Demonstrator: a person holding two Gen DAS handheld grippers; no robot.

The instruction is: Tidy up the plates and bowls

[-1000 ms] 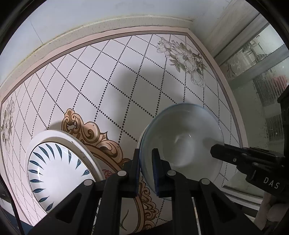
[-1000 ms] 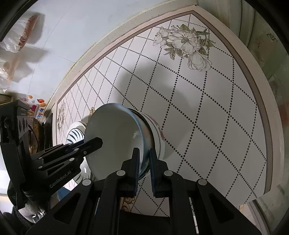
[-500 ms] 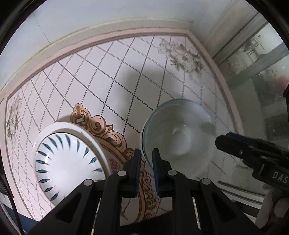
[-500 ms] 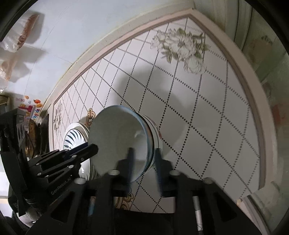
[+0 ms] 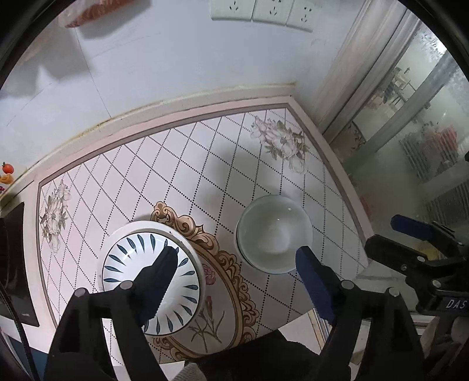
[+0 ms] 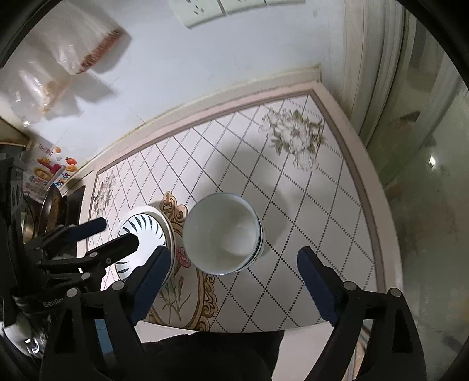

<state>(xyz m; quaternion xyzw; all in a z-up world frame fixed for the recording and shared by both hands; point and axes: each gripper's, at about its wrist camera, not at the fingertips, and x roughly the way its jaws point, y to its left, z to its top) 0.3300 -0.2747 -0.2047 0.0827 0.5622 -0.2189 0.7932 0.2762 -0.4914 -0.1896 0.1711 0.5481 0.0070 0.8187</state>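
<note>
Two black tools [image 5: 237, 265] [image 6: 233, 263], blue-padded fingers [image 5: 315, 281], silver screws, white "DAS" and "GenRobot" lettering.

**Glazed ware on a printed glossy top**

The stacked bowls [image 5: 274, 234] look like glazed ceramic, smooth and pale, with a soft sheen inside the top one. At their 9 o'clock, the plate stack [image 5: 151, 281] has the same glossy glaze, white with blue leaf strokes.

The tabletop [image 5: 164, 175] is smooth and faintly reflective, printed with a dotted lattice, flowers and a gold scroll medallion.

The left gripper [image 5: 237, 272] and right gripper [image 6: 234, 269] are matt black plastic with small bright metal screws; their finger pads [image 6: 315, 281] look like blue rubbery foam.

At 12 o'clock the wall [image 5: 181, 58] is matt paint, its sockets [image 5: 261, 13] smooth white plastic. At 3 o'clock, the glass door [image 5: 425, 140] appears frosted.
</note>
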